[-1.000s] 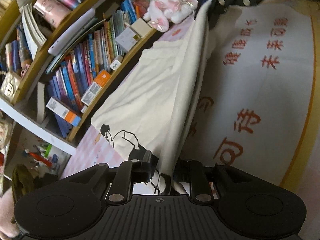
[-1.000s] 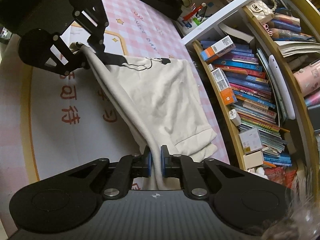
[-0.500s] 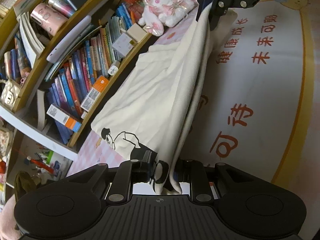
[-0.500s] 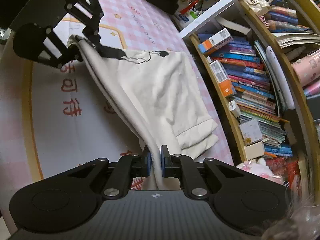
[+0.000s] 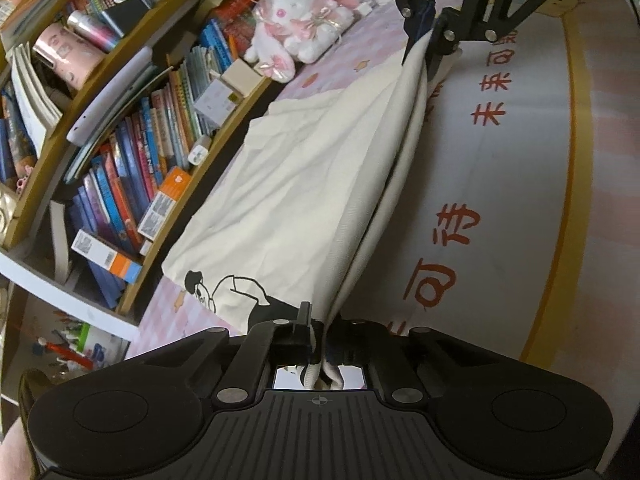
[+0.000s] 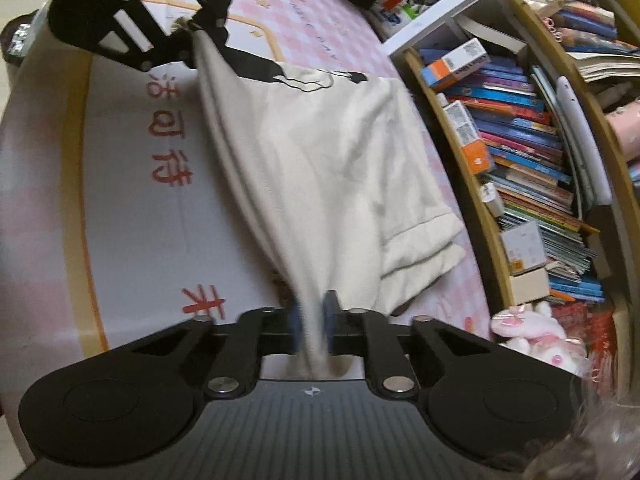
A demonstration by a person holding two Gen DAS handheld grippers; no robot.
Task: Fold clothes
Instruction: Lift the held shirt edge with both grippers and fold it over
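A cream T-shirt (image 5: pixel 304 184) with a black cartoon print is stretched between both grippers above a pink checked surface. My left gripper (image 5: pixel 322 334) is shut on the shirt's printed end; the same gripper shows at the upper left in the right wrist view (image 6: pixel 188 26). My right gripper (image 6: pixel 314 316) is shut on the opposite end of the T-shirt (image 6: pixel 332 168), near the sleeves, and appears at the top in the left wrist view (image 5: pixel 426 46). The held edge forms a taut raised fold, while the far half lies flat toward the bookshelf.
A white mat (image 5: pixel 500 184) with red characters and a yellow border lies beside the shirt. A bookshelf (image 5: pixel 132 160) packed with books runs along the far side. A pink and white plush rabbit (image 5: pixel 300 28) sits by the shelf.
Both grippers have carried the held edge of the shirt higher and farther toward the bookshelf side. The fold has drawn tighter, and more of the mat shows beside it.
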